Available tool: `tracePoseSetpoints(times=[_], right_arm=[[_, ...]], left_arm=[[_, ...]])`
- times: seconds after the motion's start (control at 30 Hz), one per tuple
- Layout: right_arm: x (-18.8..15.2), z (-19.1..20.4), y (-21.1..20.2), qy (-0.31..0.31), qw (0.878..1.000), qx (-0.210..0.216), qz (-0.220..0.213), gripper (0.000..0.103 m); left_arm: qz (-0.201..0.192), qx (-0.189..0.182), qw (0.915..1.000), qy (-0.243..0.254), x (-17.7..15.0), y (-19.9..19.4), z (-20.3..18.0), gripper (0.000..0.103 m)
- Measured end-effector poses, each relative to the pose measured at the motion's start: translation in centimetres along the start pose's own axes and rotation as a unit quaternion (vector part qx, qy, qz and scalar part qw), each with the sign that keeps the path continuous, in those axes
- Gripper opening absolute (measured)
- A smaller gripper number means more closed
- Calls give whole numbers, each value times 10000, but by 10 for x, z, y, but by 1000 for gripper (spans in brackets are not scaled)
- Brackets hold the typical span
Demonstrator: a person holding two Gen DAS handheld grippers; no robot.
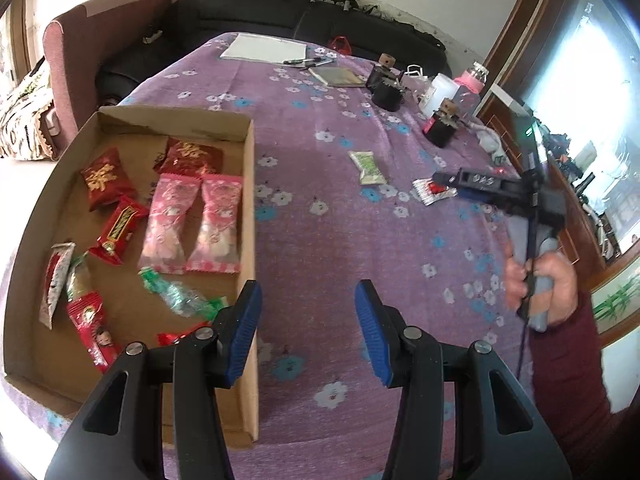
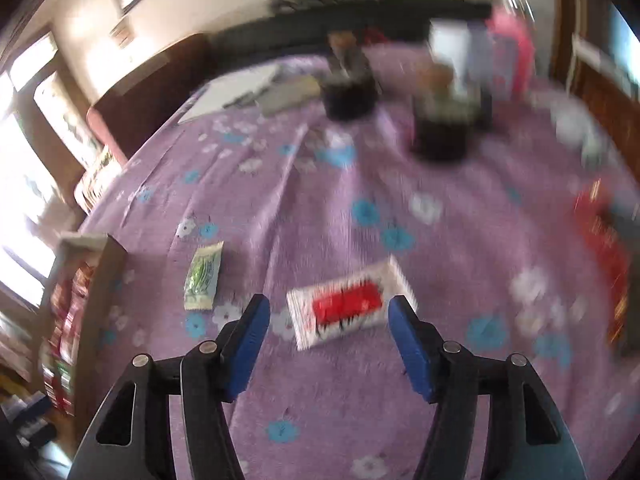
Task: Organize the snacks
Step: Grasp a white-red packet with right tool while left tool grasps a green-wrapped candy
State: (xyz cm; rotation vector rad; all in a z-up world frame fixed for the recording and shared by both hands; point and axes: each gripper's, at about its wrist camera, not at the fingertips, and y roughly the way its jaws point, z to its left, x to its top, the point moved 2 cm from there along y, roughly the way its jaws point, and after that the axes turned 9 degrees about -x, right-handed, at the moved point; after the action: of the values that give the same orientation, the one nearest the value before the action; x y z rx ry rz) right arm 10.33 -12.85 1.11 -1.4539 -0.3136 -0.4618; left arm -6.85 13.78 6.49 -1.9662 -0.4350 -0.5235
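**Right tongs spread over the red-and-white packet; box part-filled at left**

The left tongs (image 1: 308, 328) hang open and empty over the near right wall of the cardboard box (image 1: 250, 208), one blue pad above the wall, the other above the purple flowered surface (image 1: 360, 220). Inside the box lie two pink packets (image 1: 194, 224) side by side, red packets (image 1: 105, 181) to their left and far side, and a clear green-ended candy (image 1: 180, 294) nearer.

Two snacks lie outside the box, on the cloth to its right: a green packet (image 1: 368, 168) and, further right, a red-and-white packet (image 1: 430, 192). The right tongs (image 2: 330, 338) are open, their pads either side of the near edge of the red-and-white packet (image 2: 346, 306); the blur hides whether they touch it. The green packet (image 2: 203, 276) lies apart to its left.

At the far right stand two black pots (image 1: 440, 128), a white container (image 1: 440, 90) and a pink-capped bottle (image 1: 474, 80). Paper (image 1: 262, 48) and pens lie at the far edge.
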Motion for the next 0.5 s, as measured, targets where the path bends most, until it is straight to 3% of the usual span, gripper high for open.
tracePoseSetpoints(times=[0.07, 0.13, 0.27, 0.33, 0.37, 0.4, 0.43, 0.5], right_arm=[[-1, -7, 7, 510, 9985, -106, 164, 65], [2, -10, 17, 903, 9953, 186, 298, 65], [14, 1, 26, 989, 9950, 69, 87, 65], [19, 6, 29, 894, 9957, -219, -99, 62], [21, 10, 32, 790, 9961, -350, -169, 58], [21, 15, 33, 625, 9960, -602, -224, 40], [20, 12, 33, 556, 9956, -711, -235, 35], [13, 7, 29, 473, 9969, -613, -168, 34]], left_arm=[[-19, -53, 10000, -1, 5, -1, -4, 47], [-49, -112, 9999, -20, 13, -1, -8, 47], [-40, -133, 9999, -85, 31, 7, -12, 47], [-34, -149, 9998, -110, 42, 13, -15, 47], [-7, -147, 9998, -124, 47, 18, -17, 47], [23, -162, 9998, -118, 51, 21, -19, 47], [101, -156, 9998, -106, 56, 28, -22, 47], [207, -147, 9996, -141, 63, 40, -27, 47]])
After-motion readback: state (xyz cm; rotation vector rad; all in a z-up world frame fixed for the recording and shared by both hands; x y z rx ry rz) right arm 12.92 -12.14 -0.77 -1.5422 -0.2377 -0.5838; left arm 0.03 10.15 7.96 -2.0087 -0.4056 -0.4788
